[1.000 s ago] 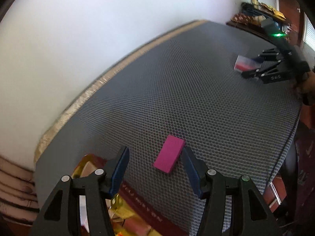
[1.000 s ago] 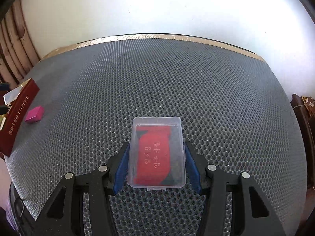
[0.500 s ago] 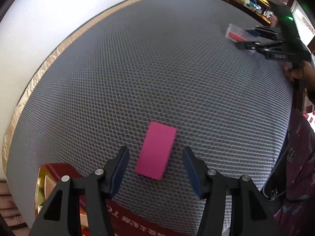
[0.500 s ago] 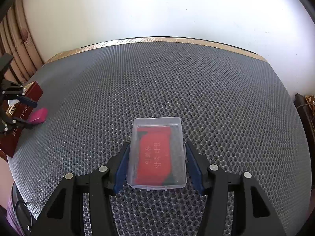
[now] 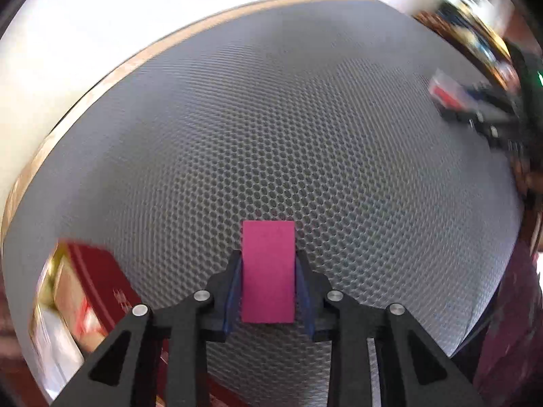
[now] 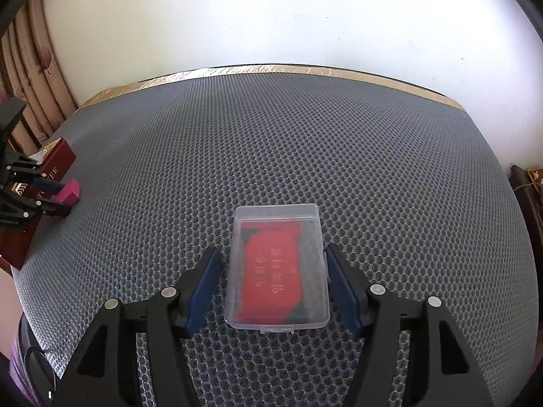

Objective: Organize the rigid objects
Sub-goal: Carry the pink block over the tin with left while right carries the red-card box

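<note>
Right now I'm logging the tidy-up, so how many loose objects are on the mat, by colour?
Magenta block: 1
Clear plastic case with a red insert: 1
Dark red box at the mat's edge: 1
Total: 3

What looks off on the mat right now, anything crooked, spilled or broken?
Nothing stands out. The pink block sits square between the left claw pads, and the clear case lies flat and closed between the right claw fingers. No spills or damage visible.
</note>
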`<state>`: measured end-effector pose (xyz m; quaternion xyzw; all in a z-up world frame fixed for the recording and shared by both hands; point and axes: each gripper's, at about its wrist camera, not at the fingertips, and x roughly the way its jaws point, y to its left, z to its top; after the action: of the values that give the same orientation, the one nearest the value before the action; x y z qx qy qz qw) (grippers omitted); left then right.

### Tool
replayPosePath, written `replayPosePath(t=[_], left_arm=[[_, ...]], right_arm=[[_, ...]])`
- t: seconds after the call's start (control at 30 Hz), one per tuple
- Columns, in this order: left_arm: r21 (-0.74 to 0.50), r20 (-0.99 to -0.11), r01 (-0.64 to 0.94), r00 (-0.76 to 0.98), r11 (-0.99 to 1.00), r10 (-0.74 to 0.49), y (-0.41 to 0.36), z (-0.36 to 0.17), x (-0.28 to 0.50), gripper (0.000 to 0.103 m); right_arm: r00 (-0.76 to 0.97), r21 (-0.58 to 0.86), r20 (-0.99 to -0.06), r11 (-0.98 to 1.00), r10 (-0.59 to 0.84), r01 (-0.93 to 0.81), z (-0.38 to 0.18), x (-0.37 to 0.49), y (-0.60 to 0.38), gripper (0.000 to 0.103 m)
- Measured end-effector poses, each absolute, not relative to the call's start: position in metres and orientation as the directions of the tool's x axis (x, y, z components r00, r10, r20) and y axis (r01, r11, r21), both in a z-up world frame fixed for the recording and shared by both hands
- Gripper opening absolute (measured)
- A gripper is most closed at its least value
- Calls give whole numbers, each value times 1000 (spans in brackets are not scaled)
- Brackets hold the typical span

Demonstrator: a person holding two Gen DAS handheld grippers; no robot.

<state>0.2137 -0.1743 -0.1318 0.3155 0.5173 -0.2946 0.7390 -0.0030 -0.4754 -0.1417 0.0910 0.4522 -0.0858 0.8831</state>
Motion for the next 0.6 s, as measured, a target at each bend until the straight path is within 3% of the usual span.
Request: replayPosePath(t=[0.23,0.6], left_arm=[[29,-931,613,305,790,-202,-157,-116,185,30],[86,-876,431,462,898,-138,-122,-74,105,30]], right_arm=[[579,86,-813,968,-68,235,-142,-6,-477,62],[566,55,-819,968,-95,243,-143,-1,-470,58]])
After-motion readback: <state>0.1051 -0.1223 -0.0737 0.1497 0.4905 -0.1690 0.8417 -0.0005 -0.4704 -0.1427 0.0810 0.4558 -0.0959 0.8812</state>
